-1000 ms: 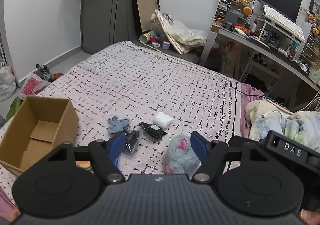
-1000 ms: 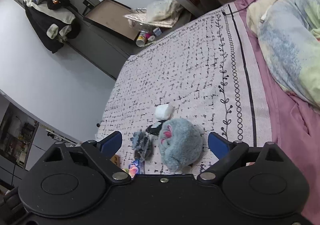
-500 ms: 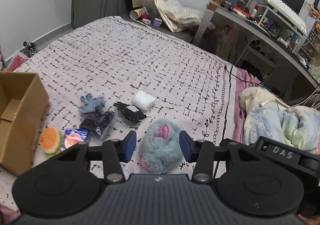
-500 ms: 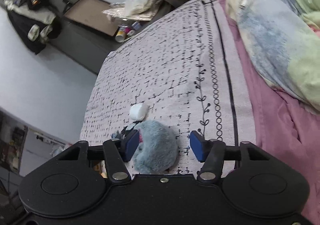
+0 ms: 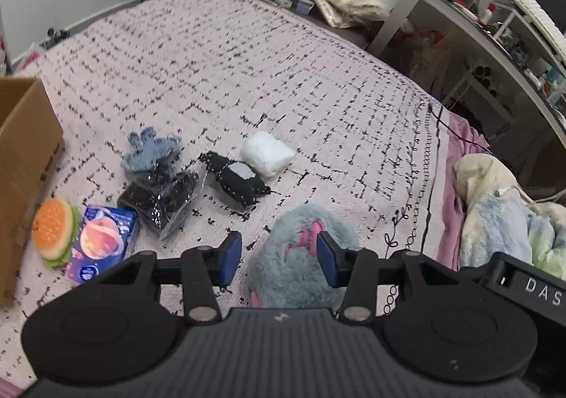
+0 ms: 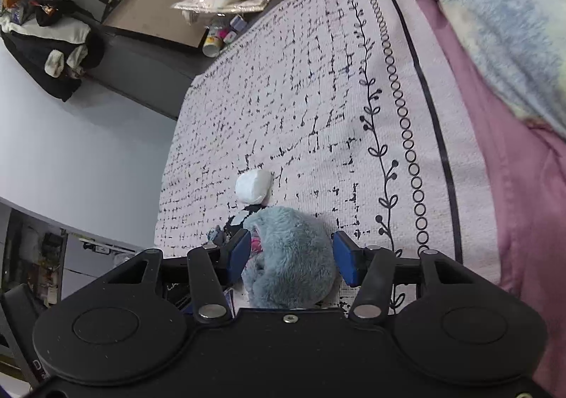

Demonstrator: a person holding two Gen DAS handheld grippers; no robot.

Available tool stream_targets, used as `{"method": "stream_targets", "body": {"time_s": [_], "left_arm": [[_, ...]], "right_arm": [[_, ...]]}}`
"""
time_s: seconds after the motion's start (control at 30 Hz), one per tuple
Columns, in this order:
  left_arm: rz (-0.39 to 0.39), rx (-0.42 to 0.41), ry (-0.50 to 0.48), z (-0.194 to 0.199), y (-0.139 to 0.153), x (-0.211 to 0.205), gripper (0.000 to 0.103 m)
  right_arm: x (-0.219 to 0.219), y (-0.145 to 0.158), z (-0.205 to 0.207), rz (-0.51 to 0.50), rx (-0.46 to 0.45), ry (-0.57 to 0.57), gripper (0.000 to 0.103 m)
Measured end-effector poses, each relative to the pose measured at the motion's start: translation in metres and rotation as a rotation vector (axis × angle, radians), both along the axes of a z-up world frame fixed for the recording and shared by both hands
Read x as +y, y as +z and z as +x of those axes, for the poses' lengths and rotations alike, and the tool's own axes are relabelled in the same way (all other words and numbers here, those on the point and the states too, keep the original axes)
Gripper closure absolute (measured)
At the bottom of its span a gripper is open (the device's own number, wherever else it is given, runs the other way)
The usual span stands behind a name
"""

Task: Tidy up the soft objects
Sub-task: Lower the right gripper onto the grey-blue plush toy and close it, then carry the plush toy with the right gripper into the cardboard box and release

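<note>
Where it lies on the bedspread [image 5: 247,55], the plush [image 6: 290,260] is a rounded, shaggy mound of blue-grey fur with pink patches [image 5: 307,239] showing through the pile. The right gripper [image 6: 288,258] straddles it with its blue pads [image 6: 345,262] parted, one at each flank; whether they press the fur I cannot tell. The left gripper [image 5: 279,258] is released too, its right pad over the plush and its left pad [image 5: 230,256] over bare cloth.

The bedspread is pale pink woven cloth with broken black grid marks and a vine-and-ring border [image 6: 389,136]. Beyond the plush lie a white crumpled wad [image 5: 267,154], a black stitched cushion with a grey patch [image 5: 235,179], a blue-grey knitted piece [image 5: 150,148] and a dark item in a clear glossy bag [image 5: 161,198]. Near the left edge of the left view, a foam-like burger toy [image 5: 55,232] touches a flat printed packet [image 5: 102,242], beside a cardboard box [image 5: 24,150]. A fleecy blanket [image 5: 502,221] is bunched at the right.
</note>
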State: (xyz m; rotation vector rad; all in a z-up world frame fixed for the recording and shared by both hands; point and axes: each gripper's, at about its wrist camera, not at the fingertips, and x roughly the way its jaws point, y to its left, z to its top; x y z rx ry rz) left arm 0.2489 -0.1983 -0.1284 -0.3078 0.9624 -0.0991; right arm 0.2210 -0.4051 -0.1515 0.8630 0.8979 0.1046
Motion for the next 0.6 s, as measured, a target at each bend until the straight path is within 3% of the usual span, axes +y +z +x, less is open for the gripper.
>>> {"method": "stream_targets", "body": {"time_s": [0.33, 0.43, 0.6], "left_arm": [[-0.146, 0.102, 0.057, 0.012, -0.032, 0.014, 0.060], [-0.181, 0.108, 0.067, 0.012, -0.032, 0.016, 0.074], [-0.190, 0.120, 0.087, 0.010, -0.026, 0.020, 0.078]], "right_arm": [[0.012, -0.027, 0.019, 0.027, 0.076, -0.039, 0.051], [0.017, -0.034, 0.023, 0.020, 0.097, -0.042, 0.054], [0.021, -0.033, 0.022, 0.036, 0.081, -0.019, 0.063]]}}
